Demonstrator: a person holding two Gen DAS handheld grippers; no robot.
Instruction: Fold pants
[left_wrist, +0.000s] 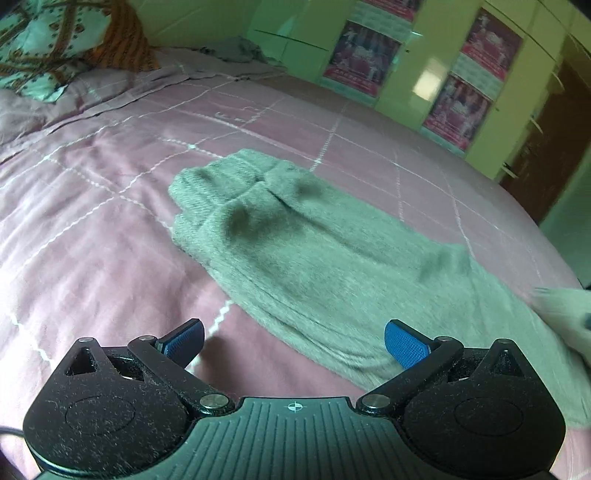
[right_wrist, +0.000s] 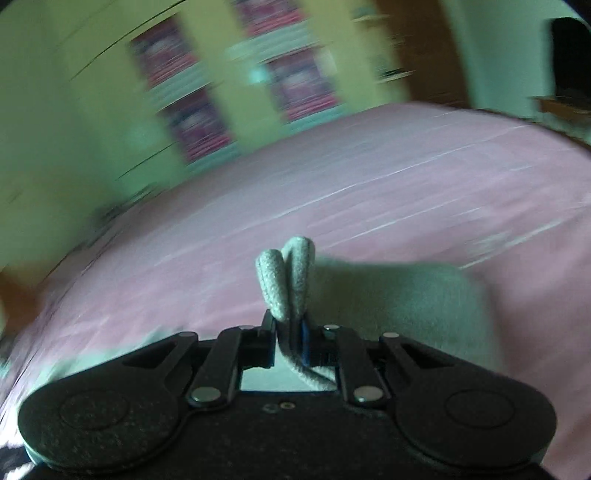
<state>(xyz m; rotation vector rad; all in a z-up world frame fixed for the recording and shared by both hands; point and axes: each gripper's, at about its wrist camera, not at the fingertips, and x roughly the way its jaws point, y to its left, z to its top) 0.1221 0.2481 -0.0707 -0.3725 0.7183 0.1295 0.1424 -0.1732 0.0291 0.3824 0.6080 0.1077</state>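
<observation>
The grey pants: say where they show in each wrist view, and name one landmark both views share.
Left wrist view: the grey pants lie across the middle of the pink bedsheet, ahead of the open left gripper.
Right wrist view: a folded edge of the pants is pinched in the right gripper, centre of frame.
Shared landmark: the green wardrobe with pink posters.

Left gripper (left_wrist: 293, 341): jaws spread wide, nothing between the blue pads (left_wrist: 404, 343), angled downward. Right gripper (right_wrist: 290, 332): jaws clamped on pants (right_wrist: 295, 269) hem, view motion-blurred.
</observation>
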